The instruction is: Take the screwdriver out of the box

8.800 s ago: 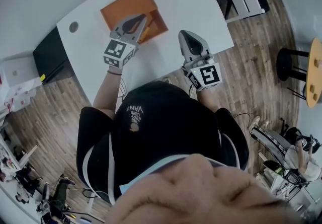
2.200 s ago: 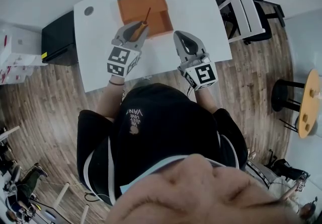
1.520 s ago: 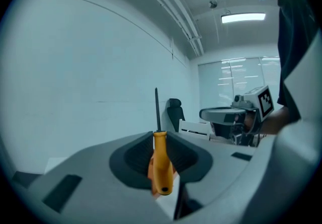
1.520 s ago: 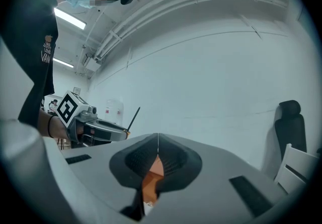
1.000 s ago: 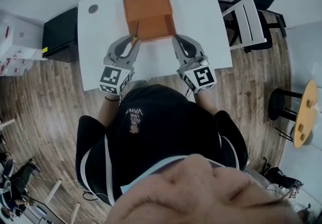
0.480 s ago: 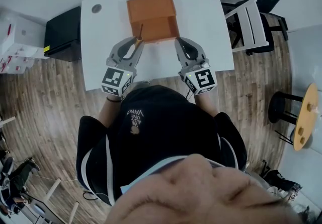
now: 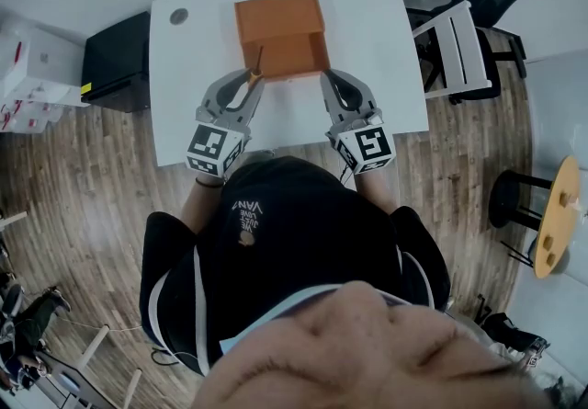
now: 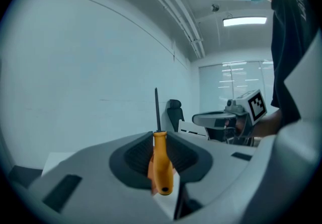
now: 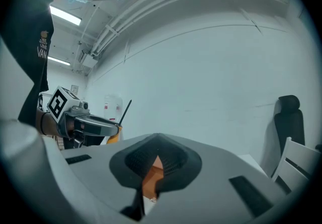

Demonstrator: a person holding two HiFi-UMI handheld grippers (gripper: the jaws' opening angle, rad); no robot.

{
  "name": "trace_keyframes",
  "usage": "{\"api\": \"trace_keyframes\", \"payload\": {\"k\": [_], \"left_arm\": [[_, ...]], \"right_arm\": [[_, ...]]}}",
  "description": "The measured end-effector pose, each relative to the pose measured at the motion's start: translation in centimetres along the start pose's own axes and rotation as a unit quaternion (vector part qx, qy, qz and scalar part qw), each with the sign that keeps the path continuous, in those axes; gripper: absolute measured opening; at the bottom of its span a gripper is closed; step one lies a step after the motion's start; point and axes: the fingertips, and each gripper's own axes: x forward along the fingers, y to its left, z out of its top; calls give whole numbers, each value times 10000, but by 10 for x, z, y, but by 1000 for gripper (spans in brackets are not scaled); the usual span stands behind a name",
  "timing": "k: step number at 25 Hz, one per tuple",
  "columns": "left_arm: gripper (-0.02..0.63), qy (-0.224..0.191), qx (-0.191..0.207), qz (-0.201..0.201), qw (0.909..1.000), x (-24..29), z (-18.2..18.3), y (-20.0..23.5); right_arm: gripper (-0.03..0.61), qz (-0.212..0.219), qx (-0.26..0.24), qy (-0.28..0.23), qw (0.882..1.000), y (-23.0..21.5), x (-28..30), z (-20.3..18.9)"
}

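A white table (image 7: 193,49) stands on a wood floor (image 7: 110,177), with a black cabinet (image 7: 115,49) at its left end and a white chair (image 7: 452,41) at its right. An orange box (image 7: 280,17) sits open at the middle of the table, toward the far edge. The person, in a dark shirt (image 7: 294,251), stands at the near edge and holds both grippers over the table, one on each side of the box's near wall.

The left gripper (image 8: 160,140) is by the box's near left corner. Its jaws pinch the orange handle of the screwdriver (image 8: 161,167). The handle stands upright between the pads, its butt end hangs below them, and the thin dark shaft rises straight up against the pale wall. From the head view the screwdriver is out of the box, and only its shaft tip overlaps the box's near edge.

The right gripper (image 9: 157,153) is by the box's near right corner, well apart from the left one. Its jaws are pressed together at the tips with nothing between them. Orange from the box shows through the narrow slit below the tips.
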Motion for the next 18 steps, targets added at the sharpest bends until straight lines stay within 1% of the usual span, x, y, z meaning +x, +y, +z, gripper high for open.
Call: {"api": "trace_keyframes", "payload": {"k": [8,18], "left_arm": [[87,14,-23,-30,10000,1,-3,-1],[87,38,-60,-18,10000,2,-4,7]], "right_arm": [[11,-30,2,26,10000,0,0,-1],[11,-21,-5,55,10000,0,8,-2]]}}
